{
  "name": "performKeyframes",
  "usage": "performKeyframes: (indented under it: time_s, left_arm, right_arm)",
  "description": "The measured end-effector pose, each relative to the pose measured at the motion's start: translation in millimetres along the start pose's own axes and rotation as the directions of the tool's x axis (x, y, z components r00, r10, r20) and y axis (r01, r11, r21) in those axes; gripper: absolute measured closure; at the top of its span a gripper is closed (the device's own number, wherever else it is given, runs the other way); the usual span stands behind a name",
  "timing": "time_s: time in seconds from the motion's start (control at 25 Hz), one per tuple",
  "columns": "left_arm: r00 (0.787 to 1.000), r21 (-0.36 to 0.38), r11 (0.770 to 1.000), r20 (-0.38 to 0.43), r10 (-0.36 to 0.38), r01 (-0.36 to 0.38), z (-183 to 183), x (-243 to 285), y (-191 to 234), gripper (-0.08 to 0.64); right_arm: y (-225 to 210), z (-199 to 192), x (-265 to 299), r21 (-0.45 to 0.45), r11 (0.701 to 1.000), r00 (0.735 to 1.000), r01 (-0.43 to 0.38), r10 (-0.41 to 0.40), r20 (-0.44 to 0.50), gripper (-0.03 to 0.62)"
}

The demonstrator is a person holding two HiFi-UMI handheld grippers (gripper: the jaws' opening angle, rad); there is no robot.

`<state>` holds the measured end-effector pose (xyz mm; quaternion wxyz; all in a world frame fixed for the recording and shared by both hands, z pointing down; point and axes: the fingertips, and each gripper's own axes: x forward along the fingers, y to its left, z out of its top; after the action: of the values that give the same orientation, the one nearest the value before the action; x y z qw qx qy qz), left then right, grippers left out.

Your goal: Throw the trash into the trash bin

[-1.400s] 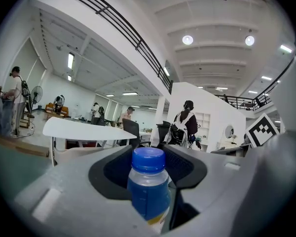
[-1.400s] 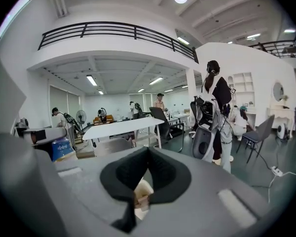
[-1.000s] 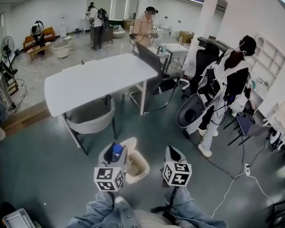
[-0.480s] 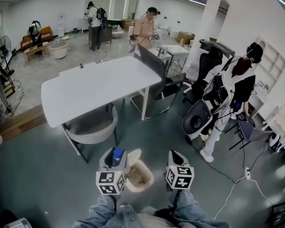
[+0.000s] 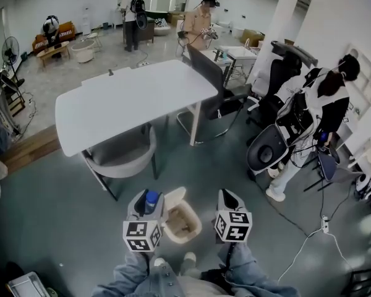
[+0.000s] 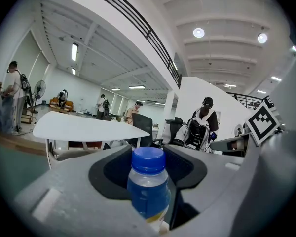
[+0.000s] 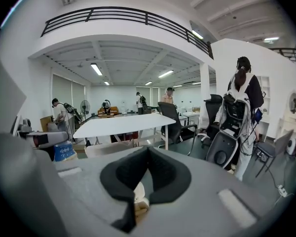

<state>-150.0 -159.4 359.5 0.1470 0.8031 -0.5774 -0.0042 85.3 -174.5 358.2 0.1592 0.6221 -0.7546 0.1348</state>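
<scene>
My left gripper [image 5: 146,202] clamps the blue-capped bottle [image 6: 148,184] just left of the trash bin [image 5: 184,223], while my right gripper [image 5: 227,200], jaws closed and empty, hovers just right of it.

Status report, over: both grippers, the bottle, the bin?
Left gripper shut on bottle, cap up. Right gripper shut. Trash bin open, on floor between grippers; nothing blocks it.

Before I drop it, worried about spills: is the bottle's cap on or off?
On: a blue cap tops the plastic bottle, seen in the left gripper view and the head view.
</scene>
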Motion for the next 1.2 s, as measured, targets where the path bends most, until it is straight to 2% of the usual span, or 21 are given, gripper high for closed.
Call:
performKeyframes:
  time_s: [0.32,0.56,0.72,0.88,1.2]
  left_arm:
    - [0.999,0.01,0.999,-0.036,0.033,-0.032,-15.1,11.4,-18.8,0.351]
    - [0.998,0.022,0.999,-0.05,0.045,-0.044,-39.9,21.0,-26.9,0.351]
    - [0.993,0.019,0.998,-0.103,0.062,-0.06,-76.5,20.9,-31.4,0.351]
    - [0.984,0.014,0.997,-0.159,0.076,-0.075,-112.2,42.6,-23.9,0.351]
    - [0.958,-0.007,0.997,-0.278,0.072,-0.077,-221.3,53.6,-18.2,0.351]
  right_arm:
    - [-27.3,-19.0,14.2,0.008,0.999,0.998,-0.039,0.039,-0.04,0.589]
    - [-40.3,-54.6,31.2,0.023,0.997,0.994,-0.07,0.072,-0.087,0.589]
    - [-46.9,-94.9,30.9,0.049,0.994,0.984,-0.094,0.1,-0.145,0.589]
    - [-54.1,-128.7,49.2,0.088,0.99,0.97,-0.111,0.128,-0.207,0.589]
    - [-59.5,-240.0,49.6,0.141,0.984,0.921,-0.112,0.156,-0.356,0.589]
